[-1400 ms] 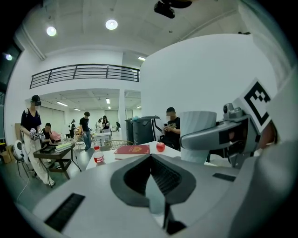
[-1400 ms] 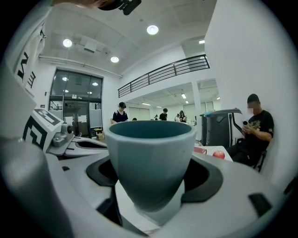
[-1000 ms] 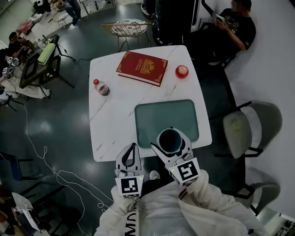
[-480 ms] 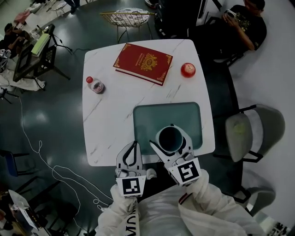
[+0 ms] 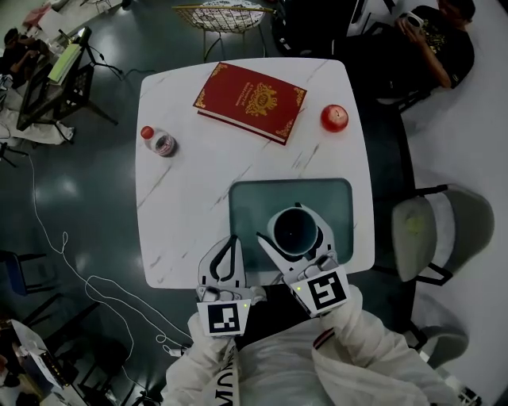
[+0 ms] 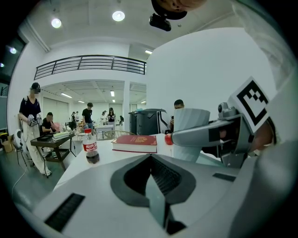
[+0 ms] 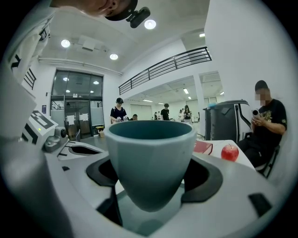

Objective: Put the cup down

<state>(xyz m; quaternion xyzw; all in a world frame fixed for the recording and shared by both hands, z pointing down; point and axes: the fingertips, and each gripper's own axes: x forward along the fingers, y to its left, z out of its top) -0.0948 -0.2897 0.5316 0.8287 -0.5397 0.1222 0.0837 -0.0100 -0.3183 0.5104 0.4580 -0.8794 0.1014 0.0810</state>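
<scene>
Edging forward since a second ago, the right gripper (image 5: 293, 235) holds the cup (image 5: 295, 228) further in over the teal mat (image 5: 252, 204) on the white table (image 5: 181, 208), jaws clamped on its sides, mouth up. Beside it, the left gripper (image 5: 231, 241) hangs at the table's near edge, jaws pressed together, empty.

A white marble-patterned table (image 5: 178, 214) stands on a dark, glossy floor (image 5: 79, 182) that mirrors the lamps. Off its right edge sits a pale padded chair (image 5: 425, 230), with a white wall (image 5: 484, 143) behind it. Beyond the far edge stands a wire chair (image 5: 218, 14). A dark desk (image 5: 48, 87) stands past the far left corner, and a white cable (image 5: 67, 262) trails over the floor. Round ceiling lights (image 6: 118, 16) shine above a railed balcony (image 6: 88, 62). Glass doors (image 7: 77, 114) close the hall's far side.
</scene>
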